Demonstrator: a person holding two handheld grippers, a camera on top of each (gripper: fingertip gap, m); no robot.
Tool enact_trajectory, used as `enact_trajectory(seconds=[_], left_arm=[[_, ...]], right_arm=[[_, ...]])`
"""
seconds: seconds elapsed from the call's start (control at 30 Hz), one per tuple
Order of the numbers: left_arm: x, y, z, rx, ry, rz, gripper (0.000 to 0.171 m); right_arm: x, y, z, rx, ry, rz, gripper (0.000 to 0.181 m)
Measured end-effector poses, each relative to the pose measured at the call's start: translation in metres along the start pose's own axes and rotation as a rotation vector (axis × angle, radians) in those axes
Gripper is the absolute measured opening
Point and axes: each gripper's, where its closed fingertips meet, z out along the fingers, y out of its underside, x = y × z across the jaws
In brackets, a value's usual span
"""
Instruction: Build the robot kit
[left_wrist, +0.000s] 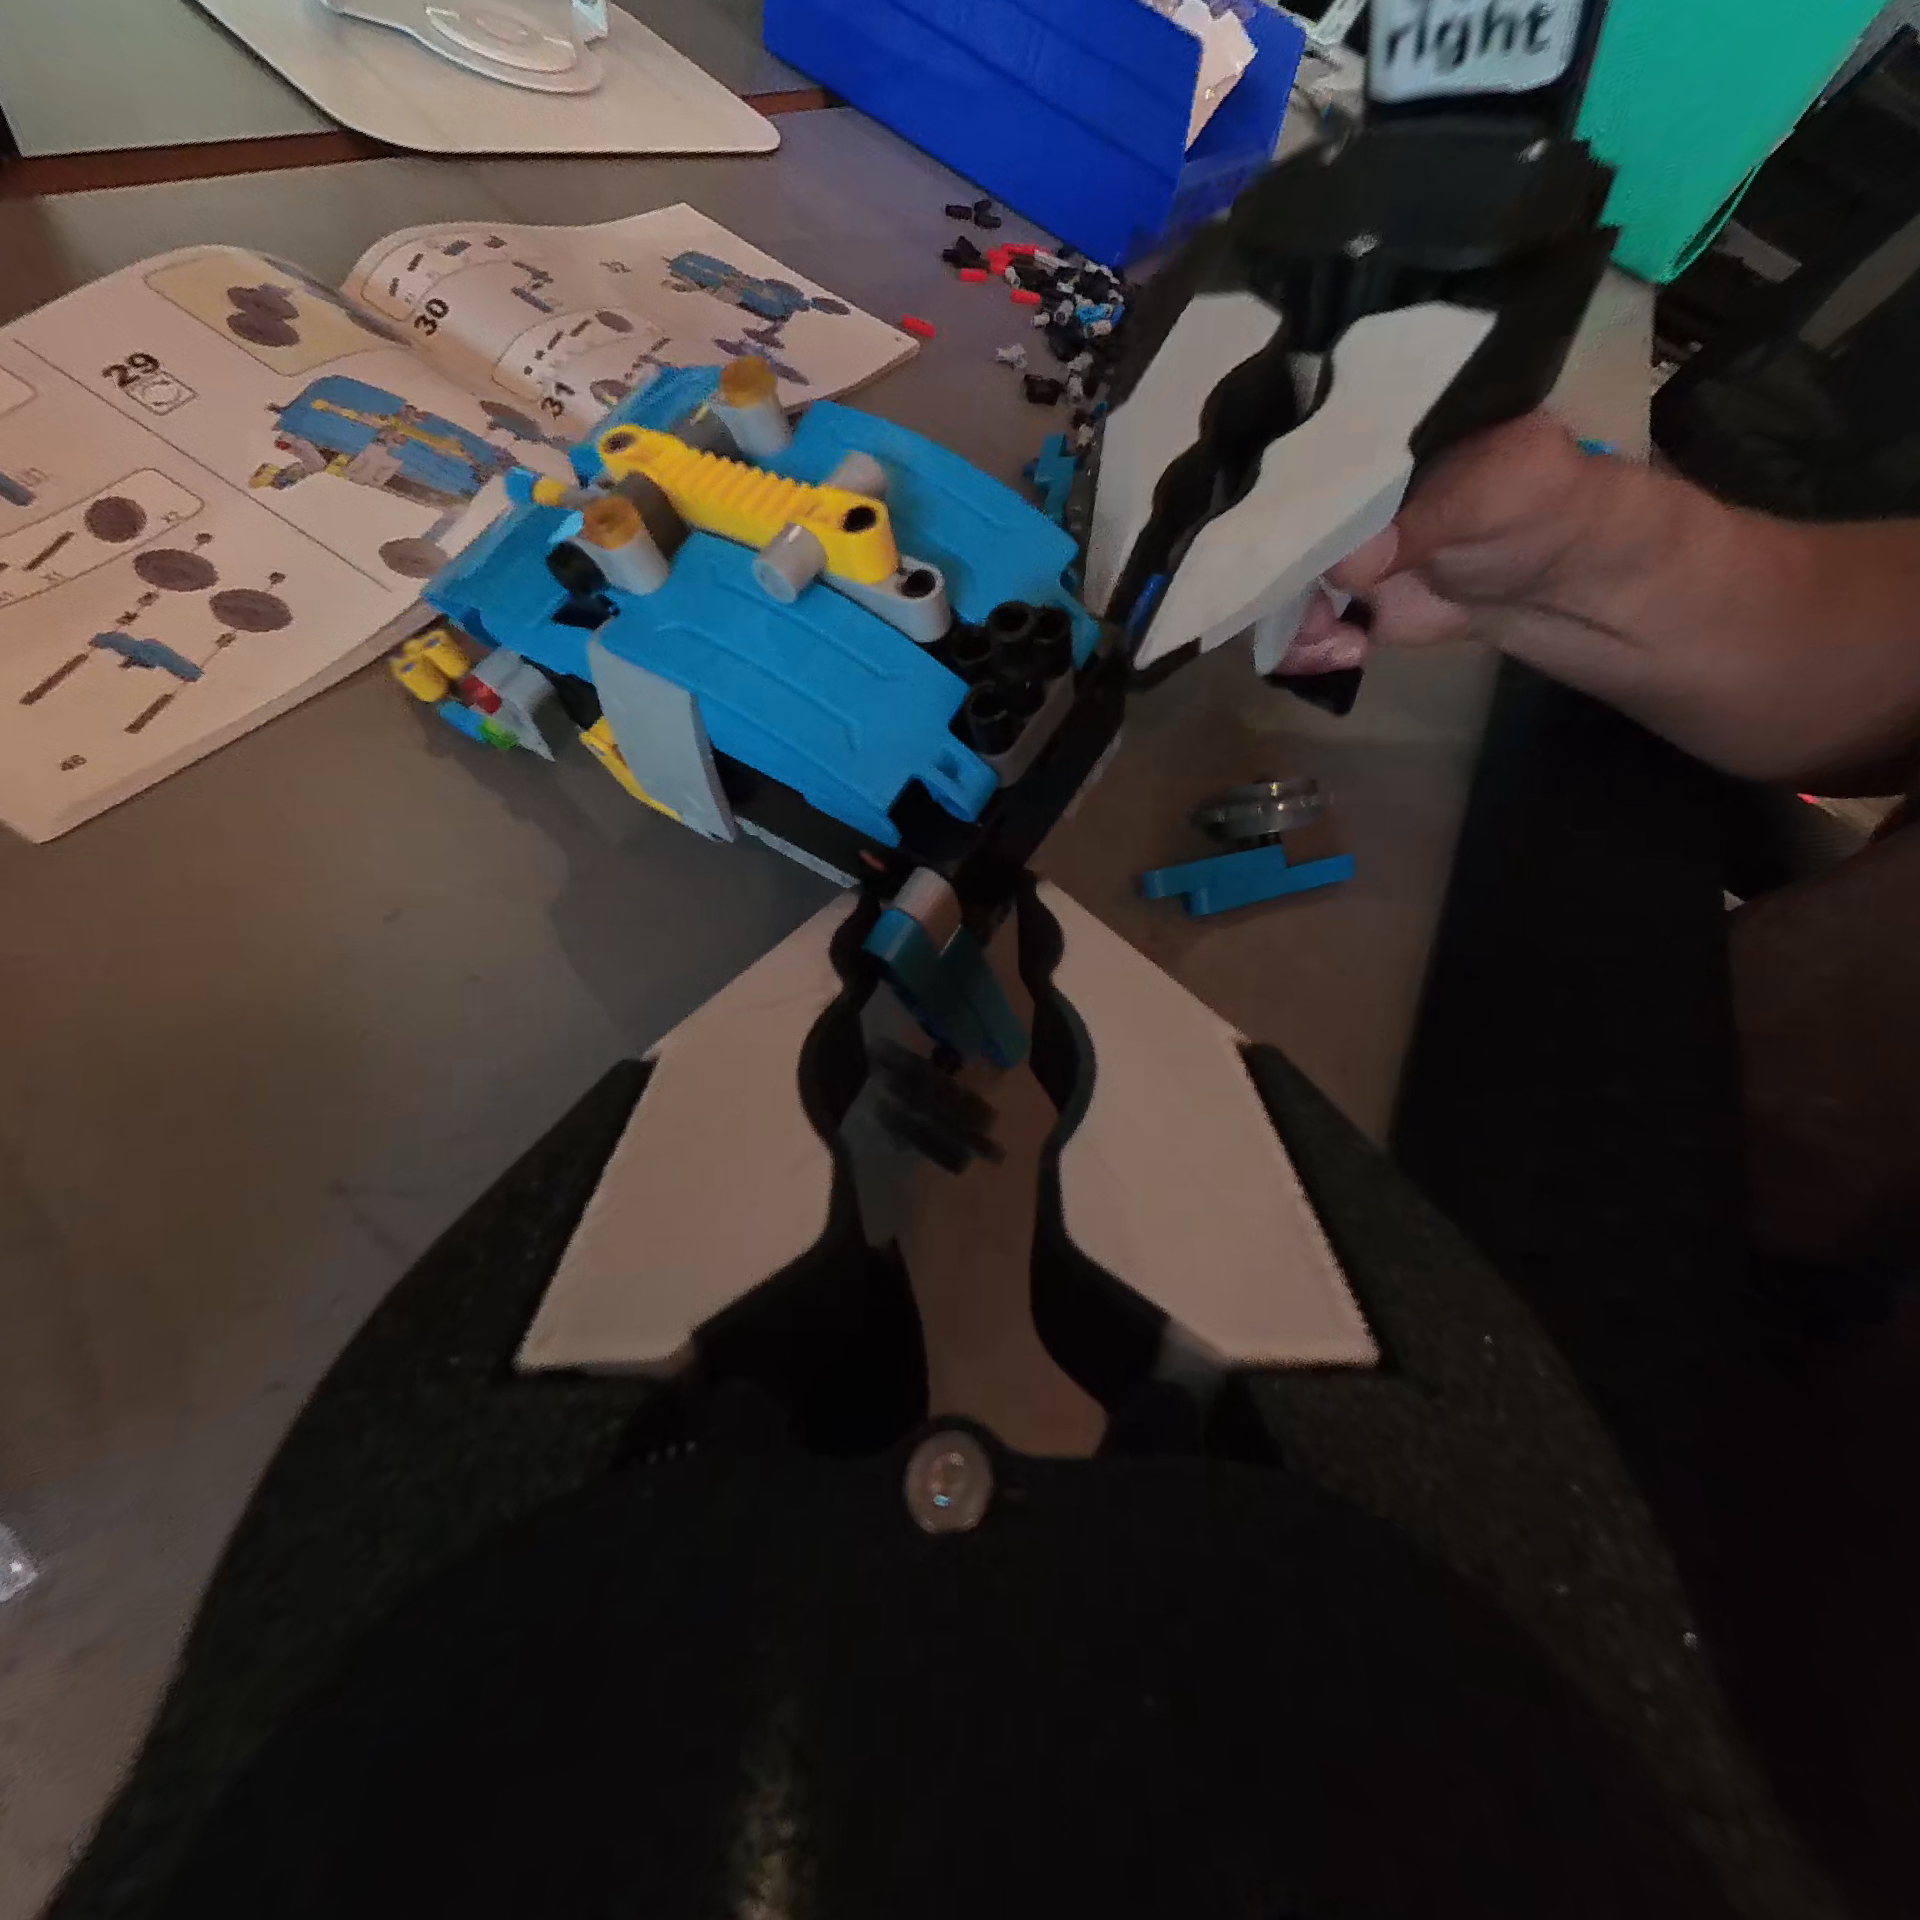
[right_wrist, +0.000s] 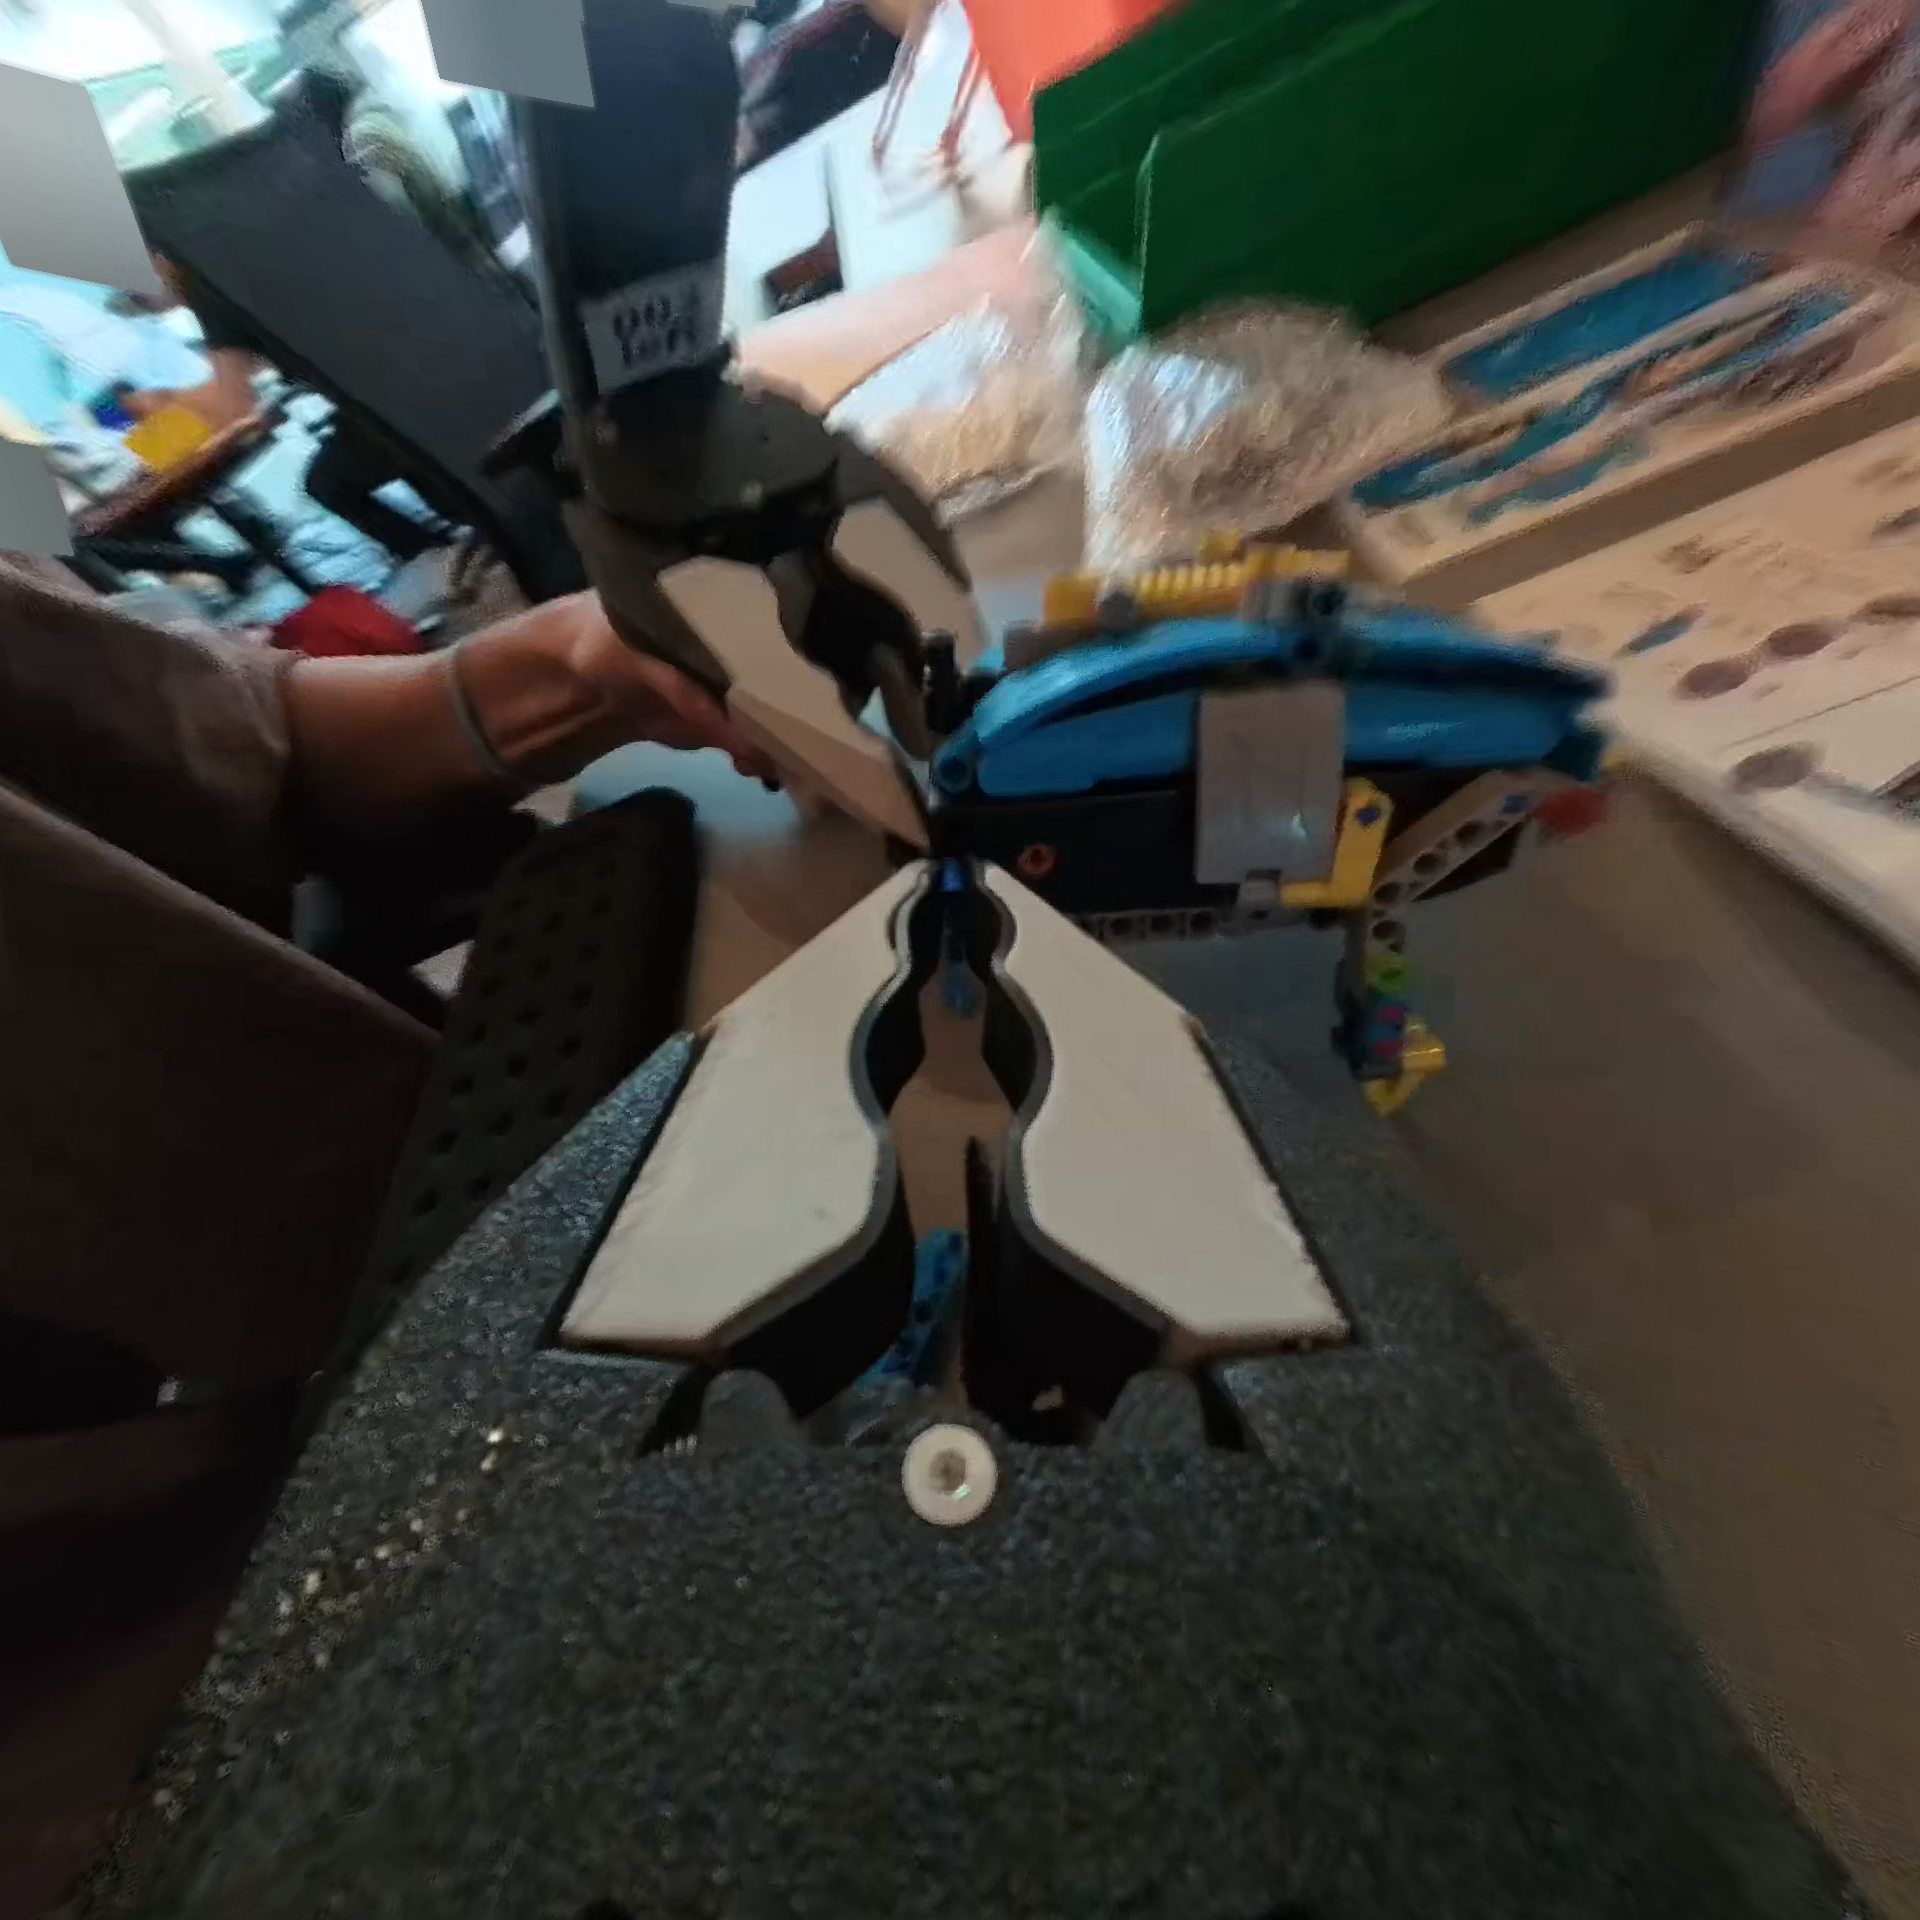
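Left wrist view: our left gripper (left_wrist: 940, 914) jaws pinch the near corner of the brick model (left_wrist: 758, 613), raised above the bench (left_wrist: 312, 987); it looks light, rigid, snap-apart.

Right wrist view: our right gripper (right_wrist: 951, 883) nips its black base edge, the firmest hold.

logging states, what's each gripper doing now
left gripper: shut on blue-and-grey brick piece.
right gripper: shut on small blue peg.

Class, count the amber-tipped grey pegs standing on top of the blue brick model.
2. One amber-tipped peg stands at the model's far edge by the booklet; the other nearer, beside the yellow toothed beam. Others may be hidden.
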Motion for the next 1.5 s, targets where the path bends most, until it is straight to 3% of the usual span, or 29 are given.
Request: enact_trajectory(seconds=[0.17,0.43,0.53,0.63,0.73,0.83,1.5], left_arm=[[0.0,-0.001,0.002,0.023,-0.009,-0.019,0.024],[-0.005,-0.004,0.003,0.047,-0.016,-0.036,0.025],[-0.007,-0.004,0.001,0.049,-0.023,-0.026,0.025],[-0.006,-0.003,0.0,0.05,-0.022,-0.027,0.025],[-0.006,-0.003,0.0,0.047,-0.02,-0.027,0.024],[-0.005,-0.003,0.0,0.043,-0.021,-0.019,0.024],[-0.003,-0.003,0.001,0.027,-0.079,0.019,0.023]], right_arm=[[0.002,0.0,-0.001,0.035,0.031,-0.07,0.004],[0.007,-0.004,-0.004,0.089,0.006,0.0,0.005],[0.008,-0.003,-0.007,0.065,0.017,-0.018,0.025],[0.004,-0.012,-0.018,0.117,0.03,-0.063,0.016],[0.006,-0.007,-0.014,0.075,0.051,-0.089,0.016],[0.006,-0.007,-0.012,0.067,0.056,-0.114,0.004],[0.007,-0.004,-0.009,0.064,-0.029,-0.003,0.004]])
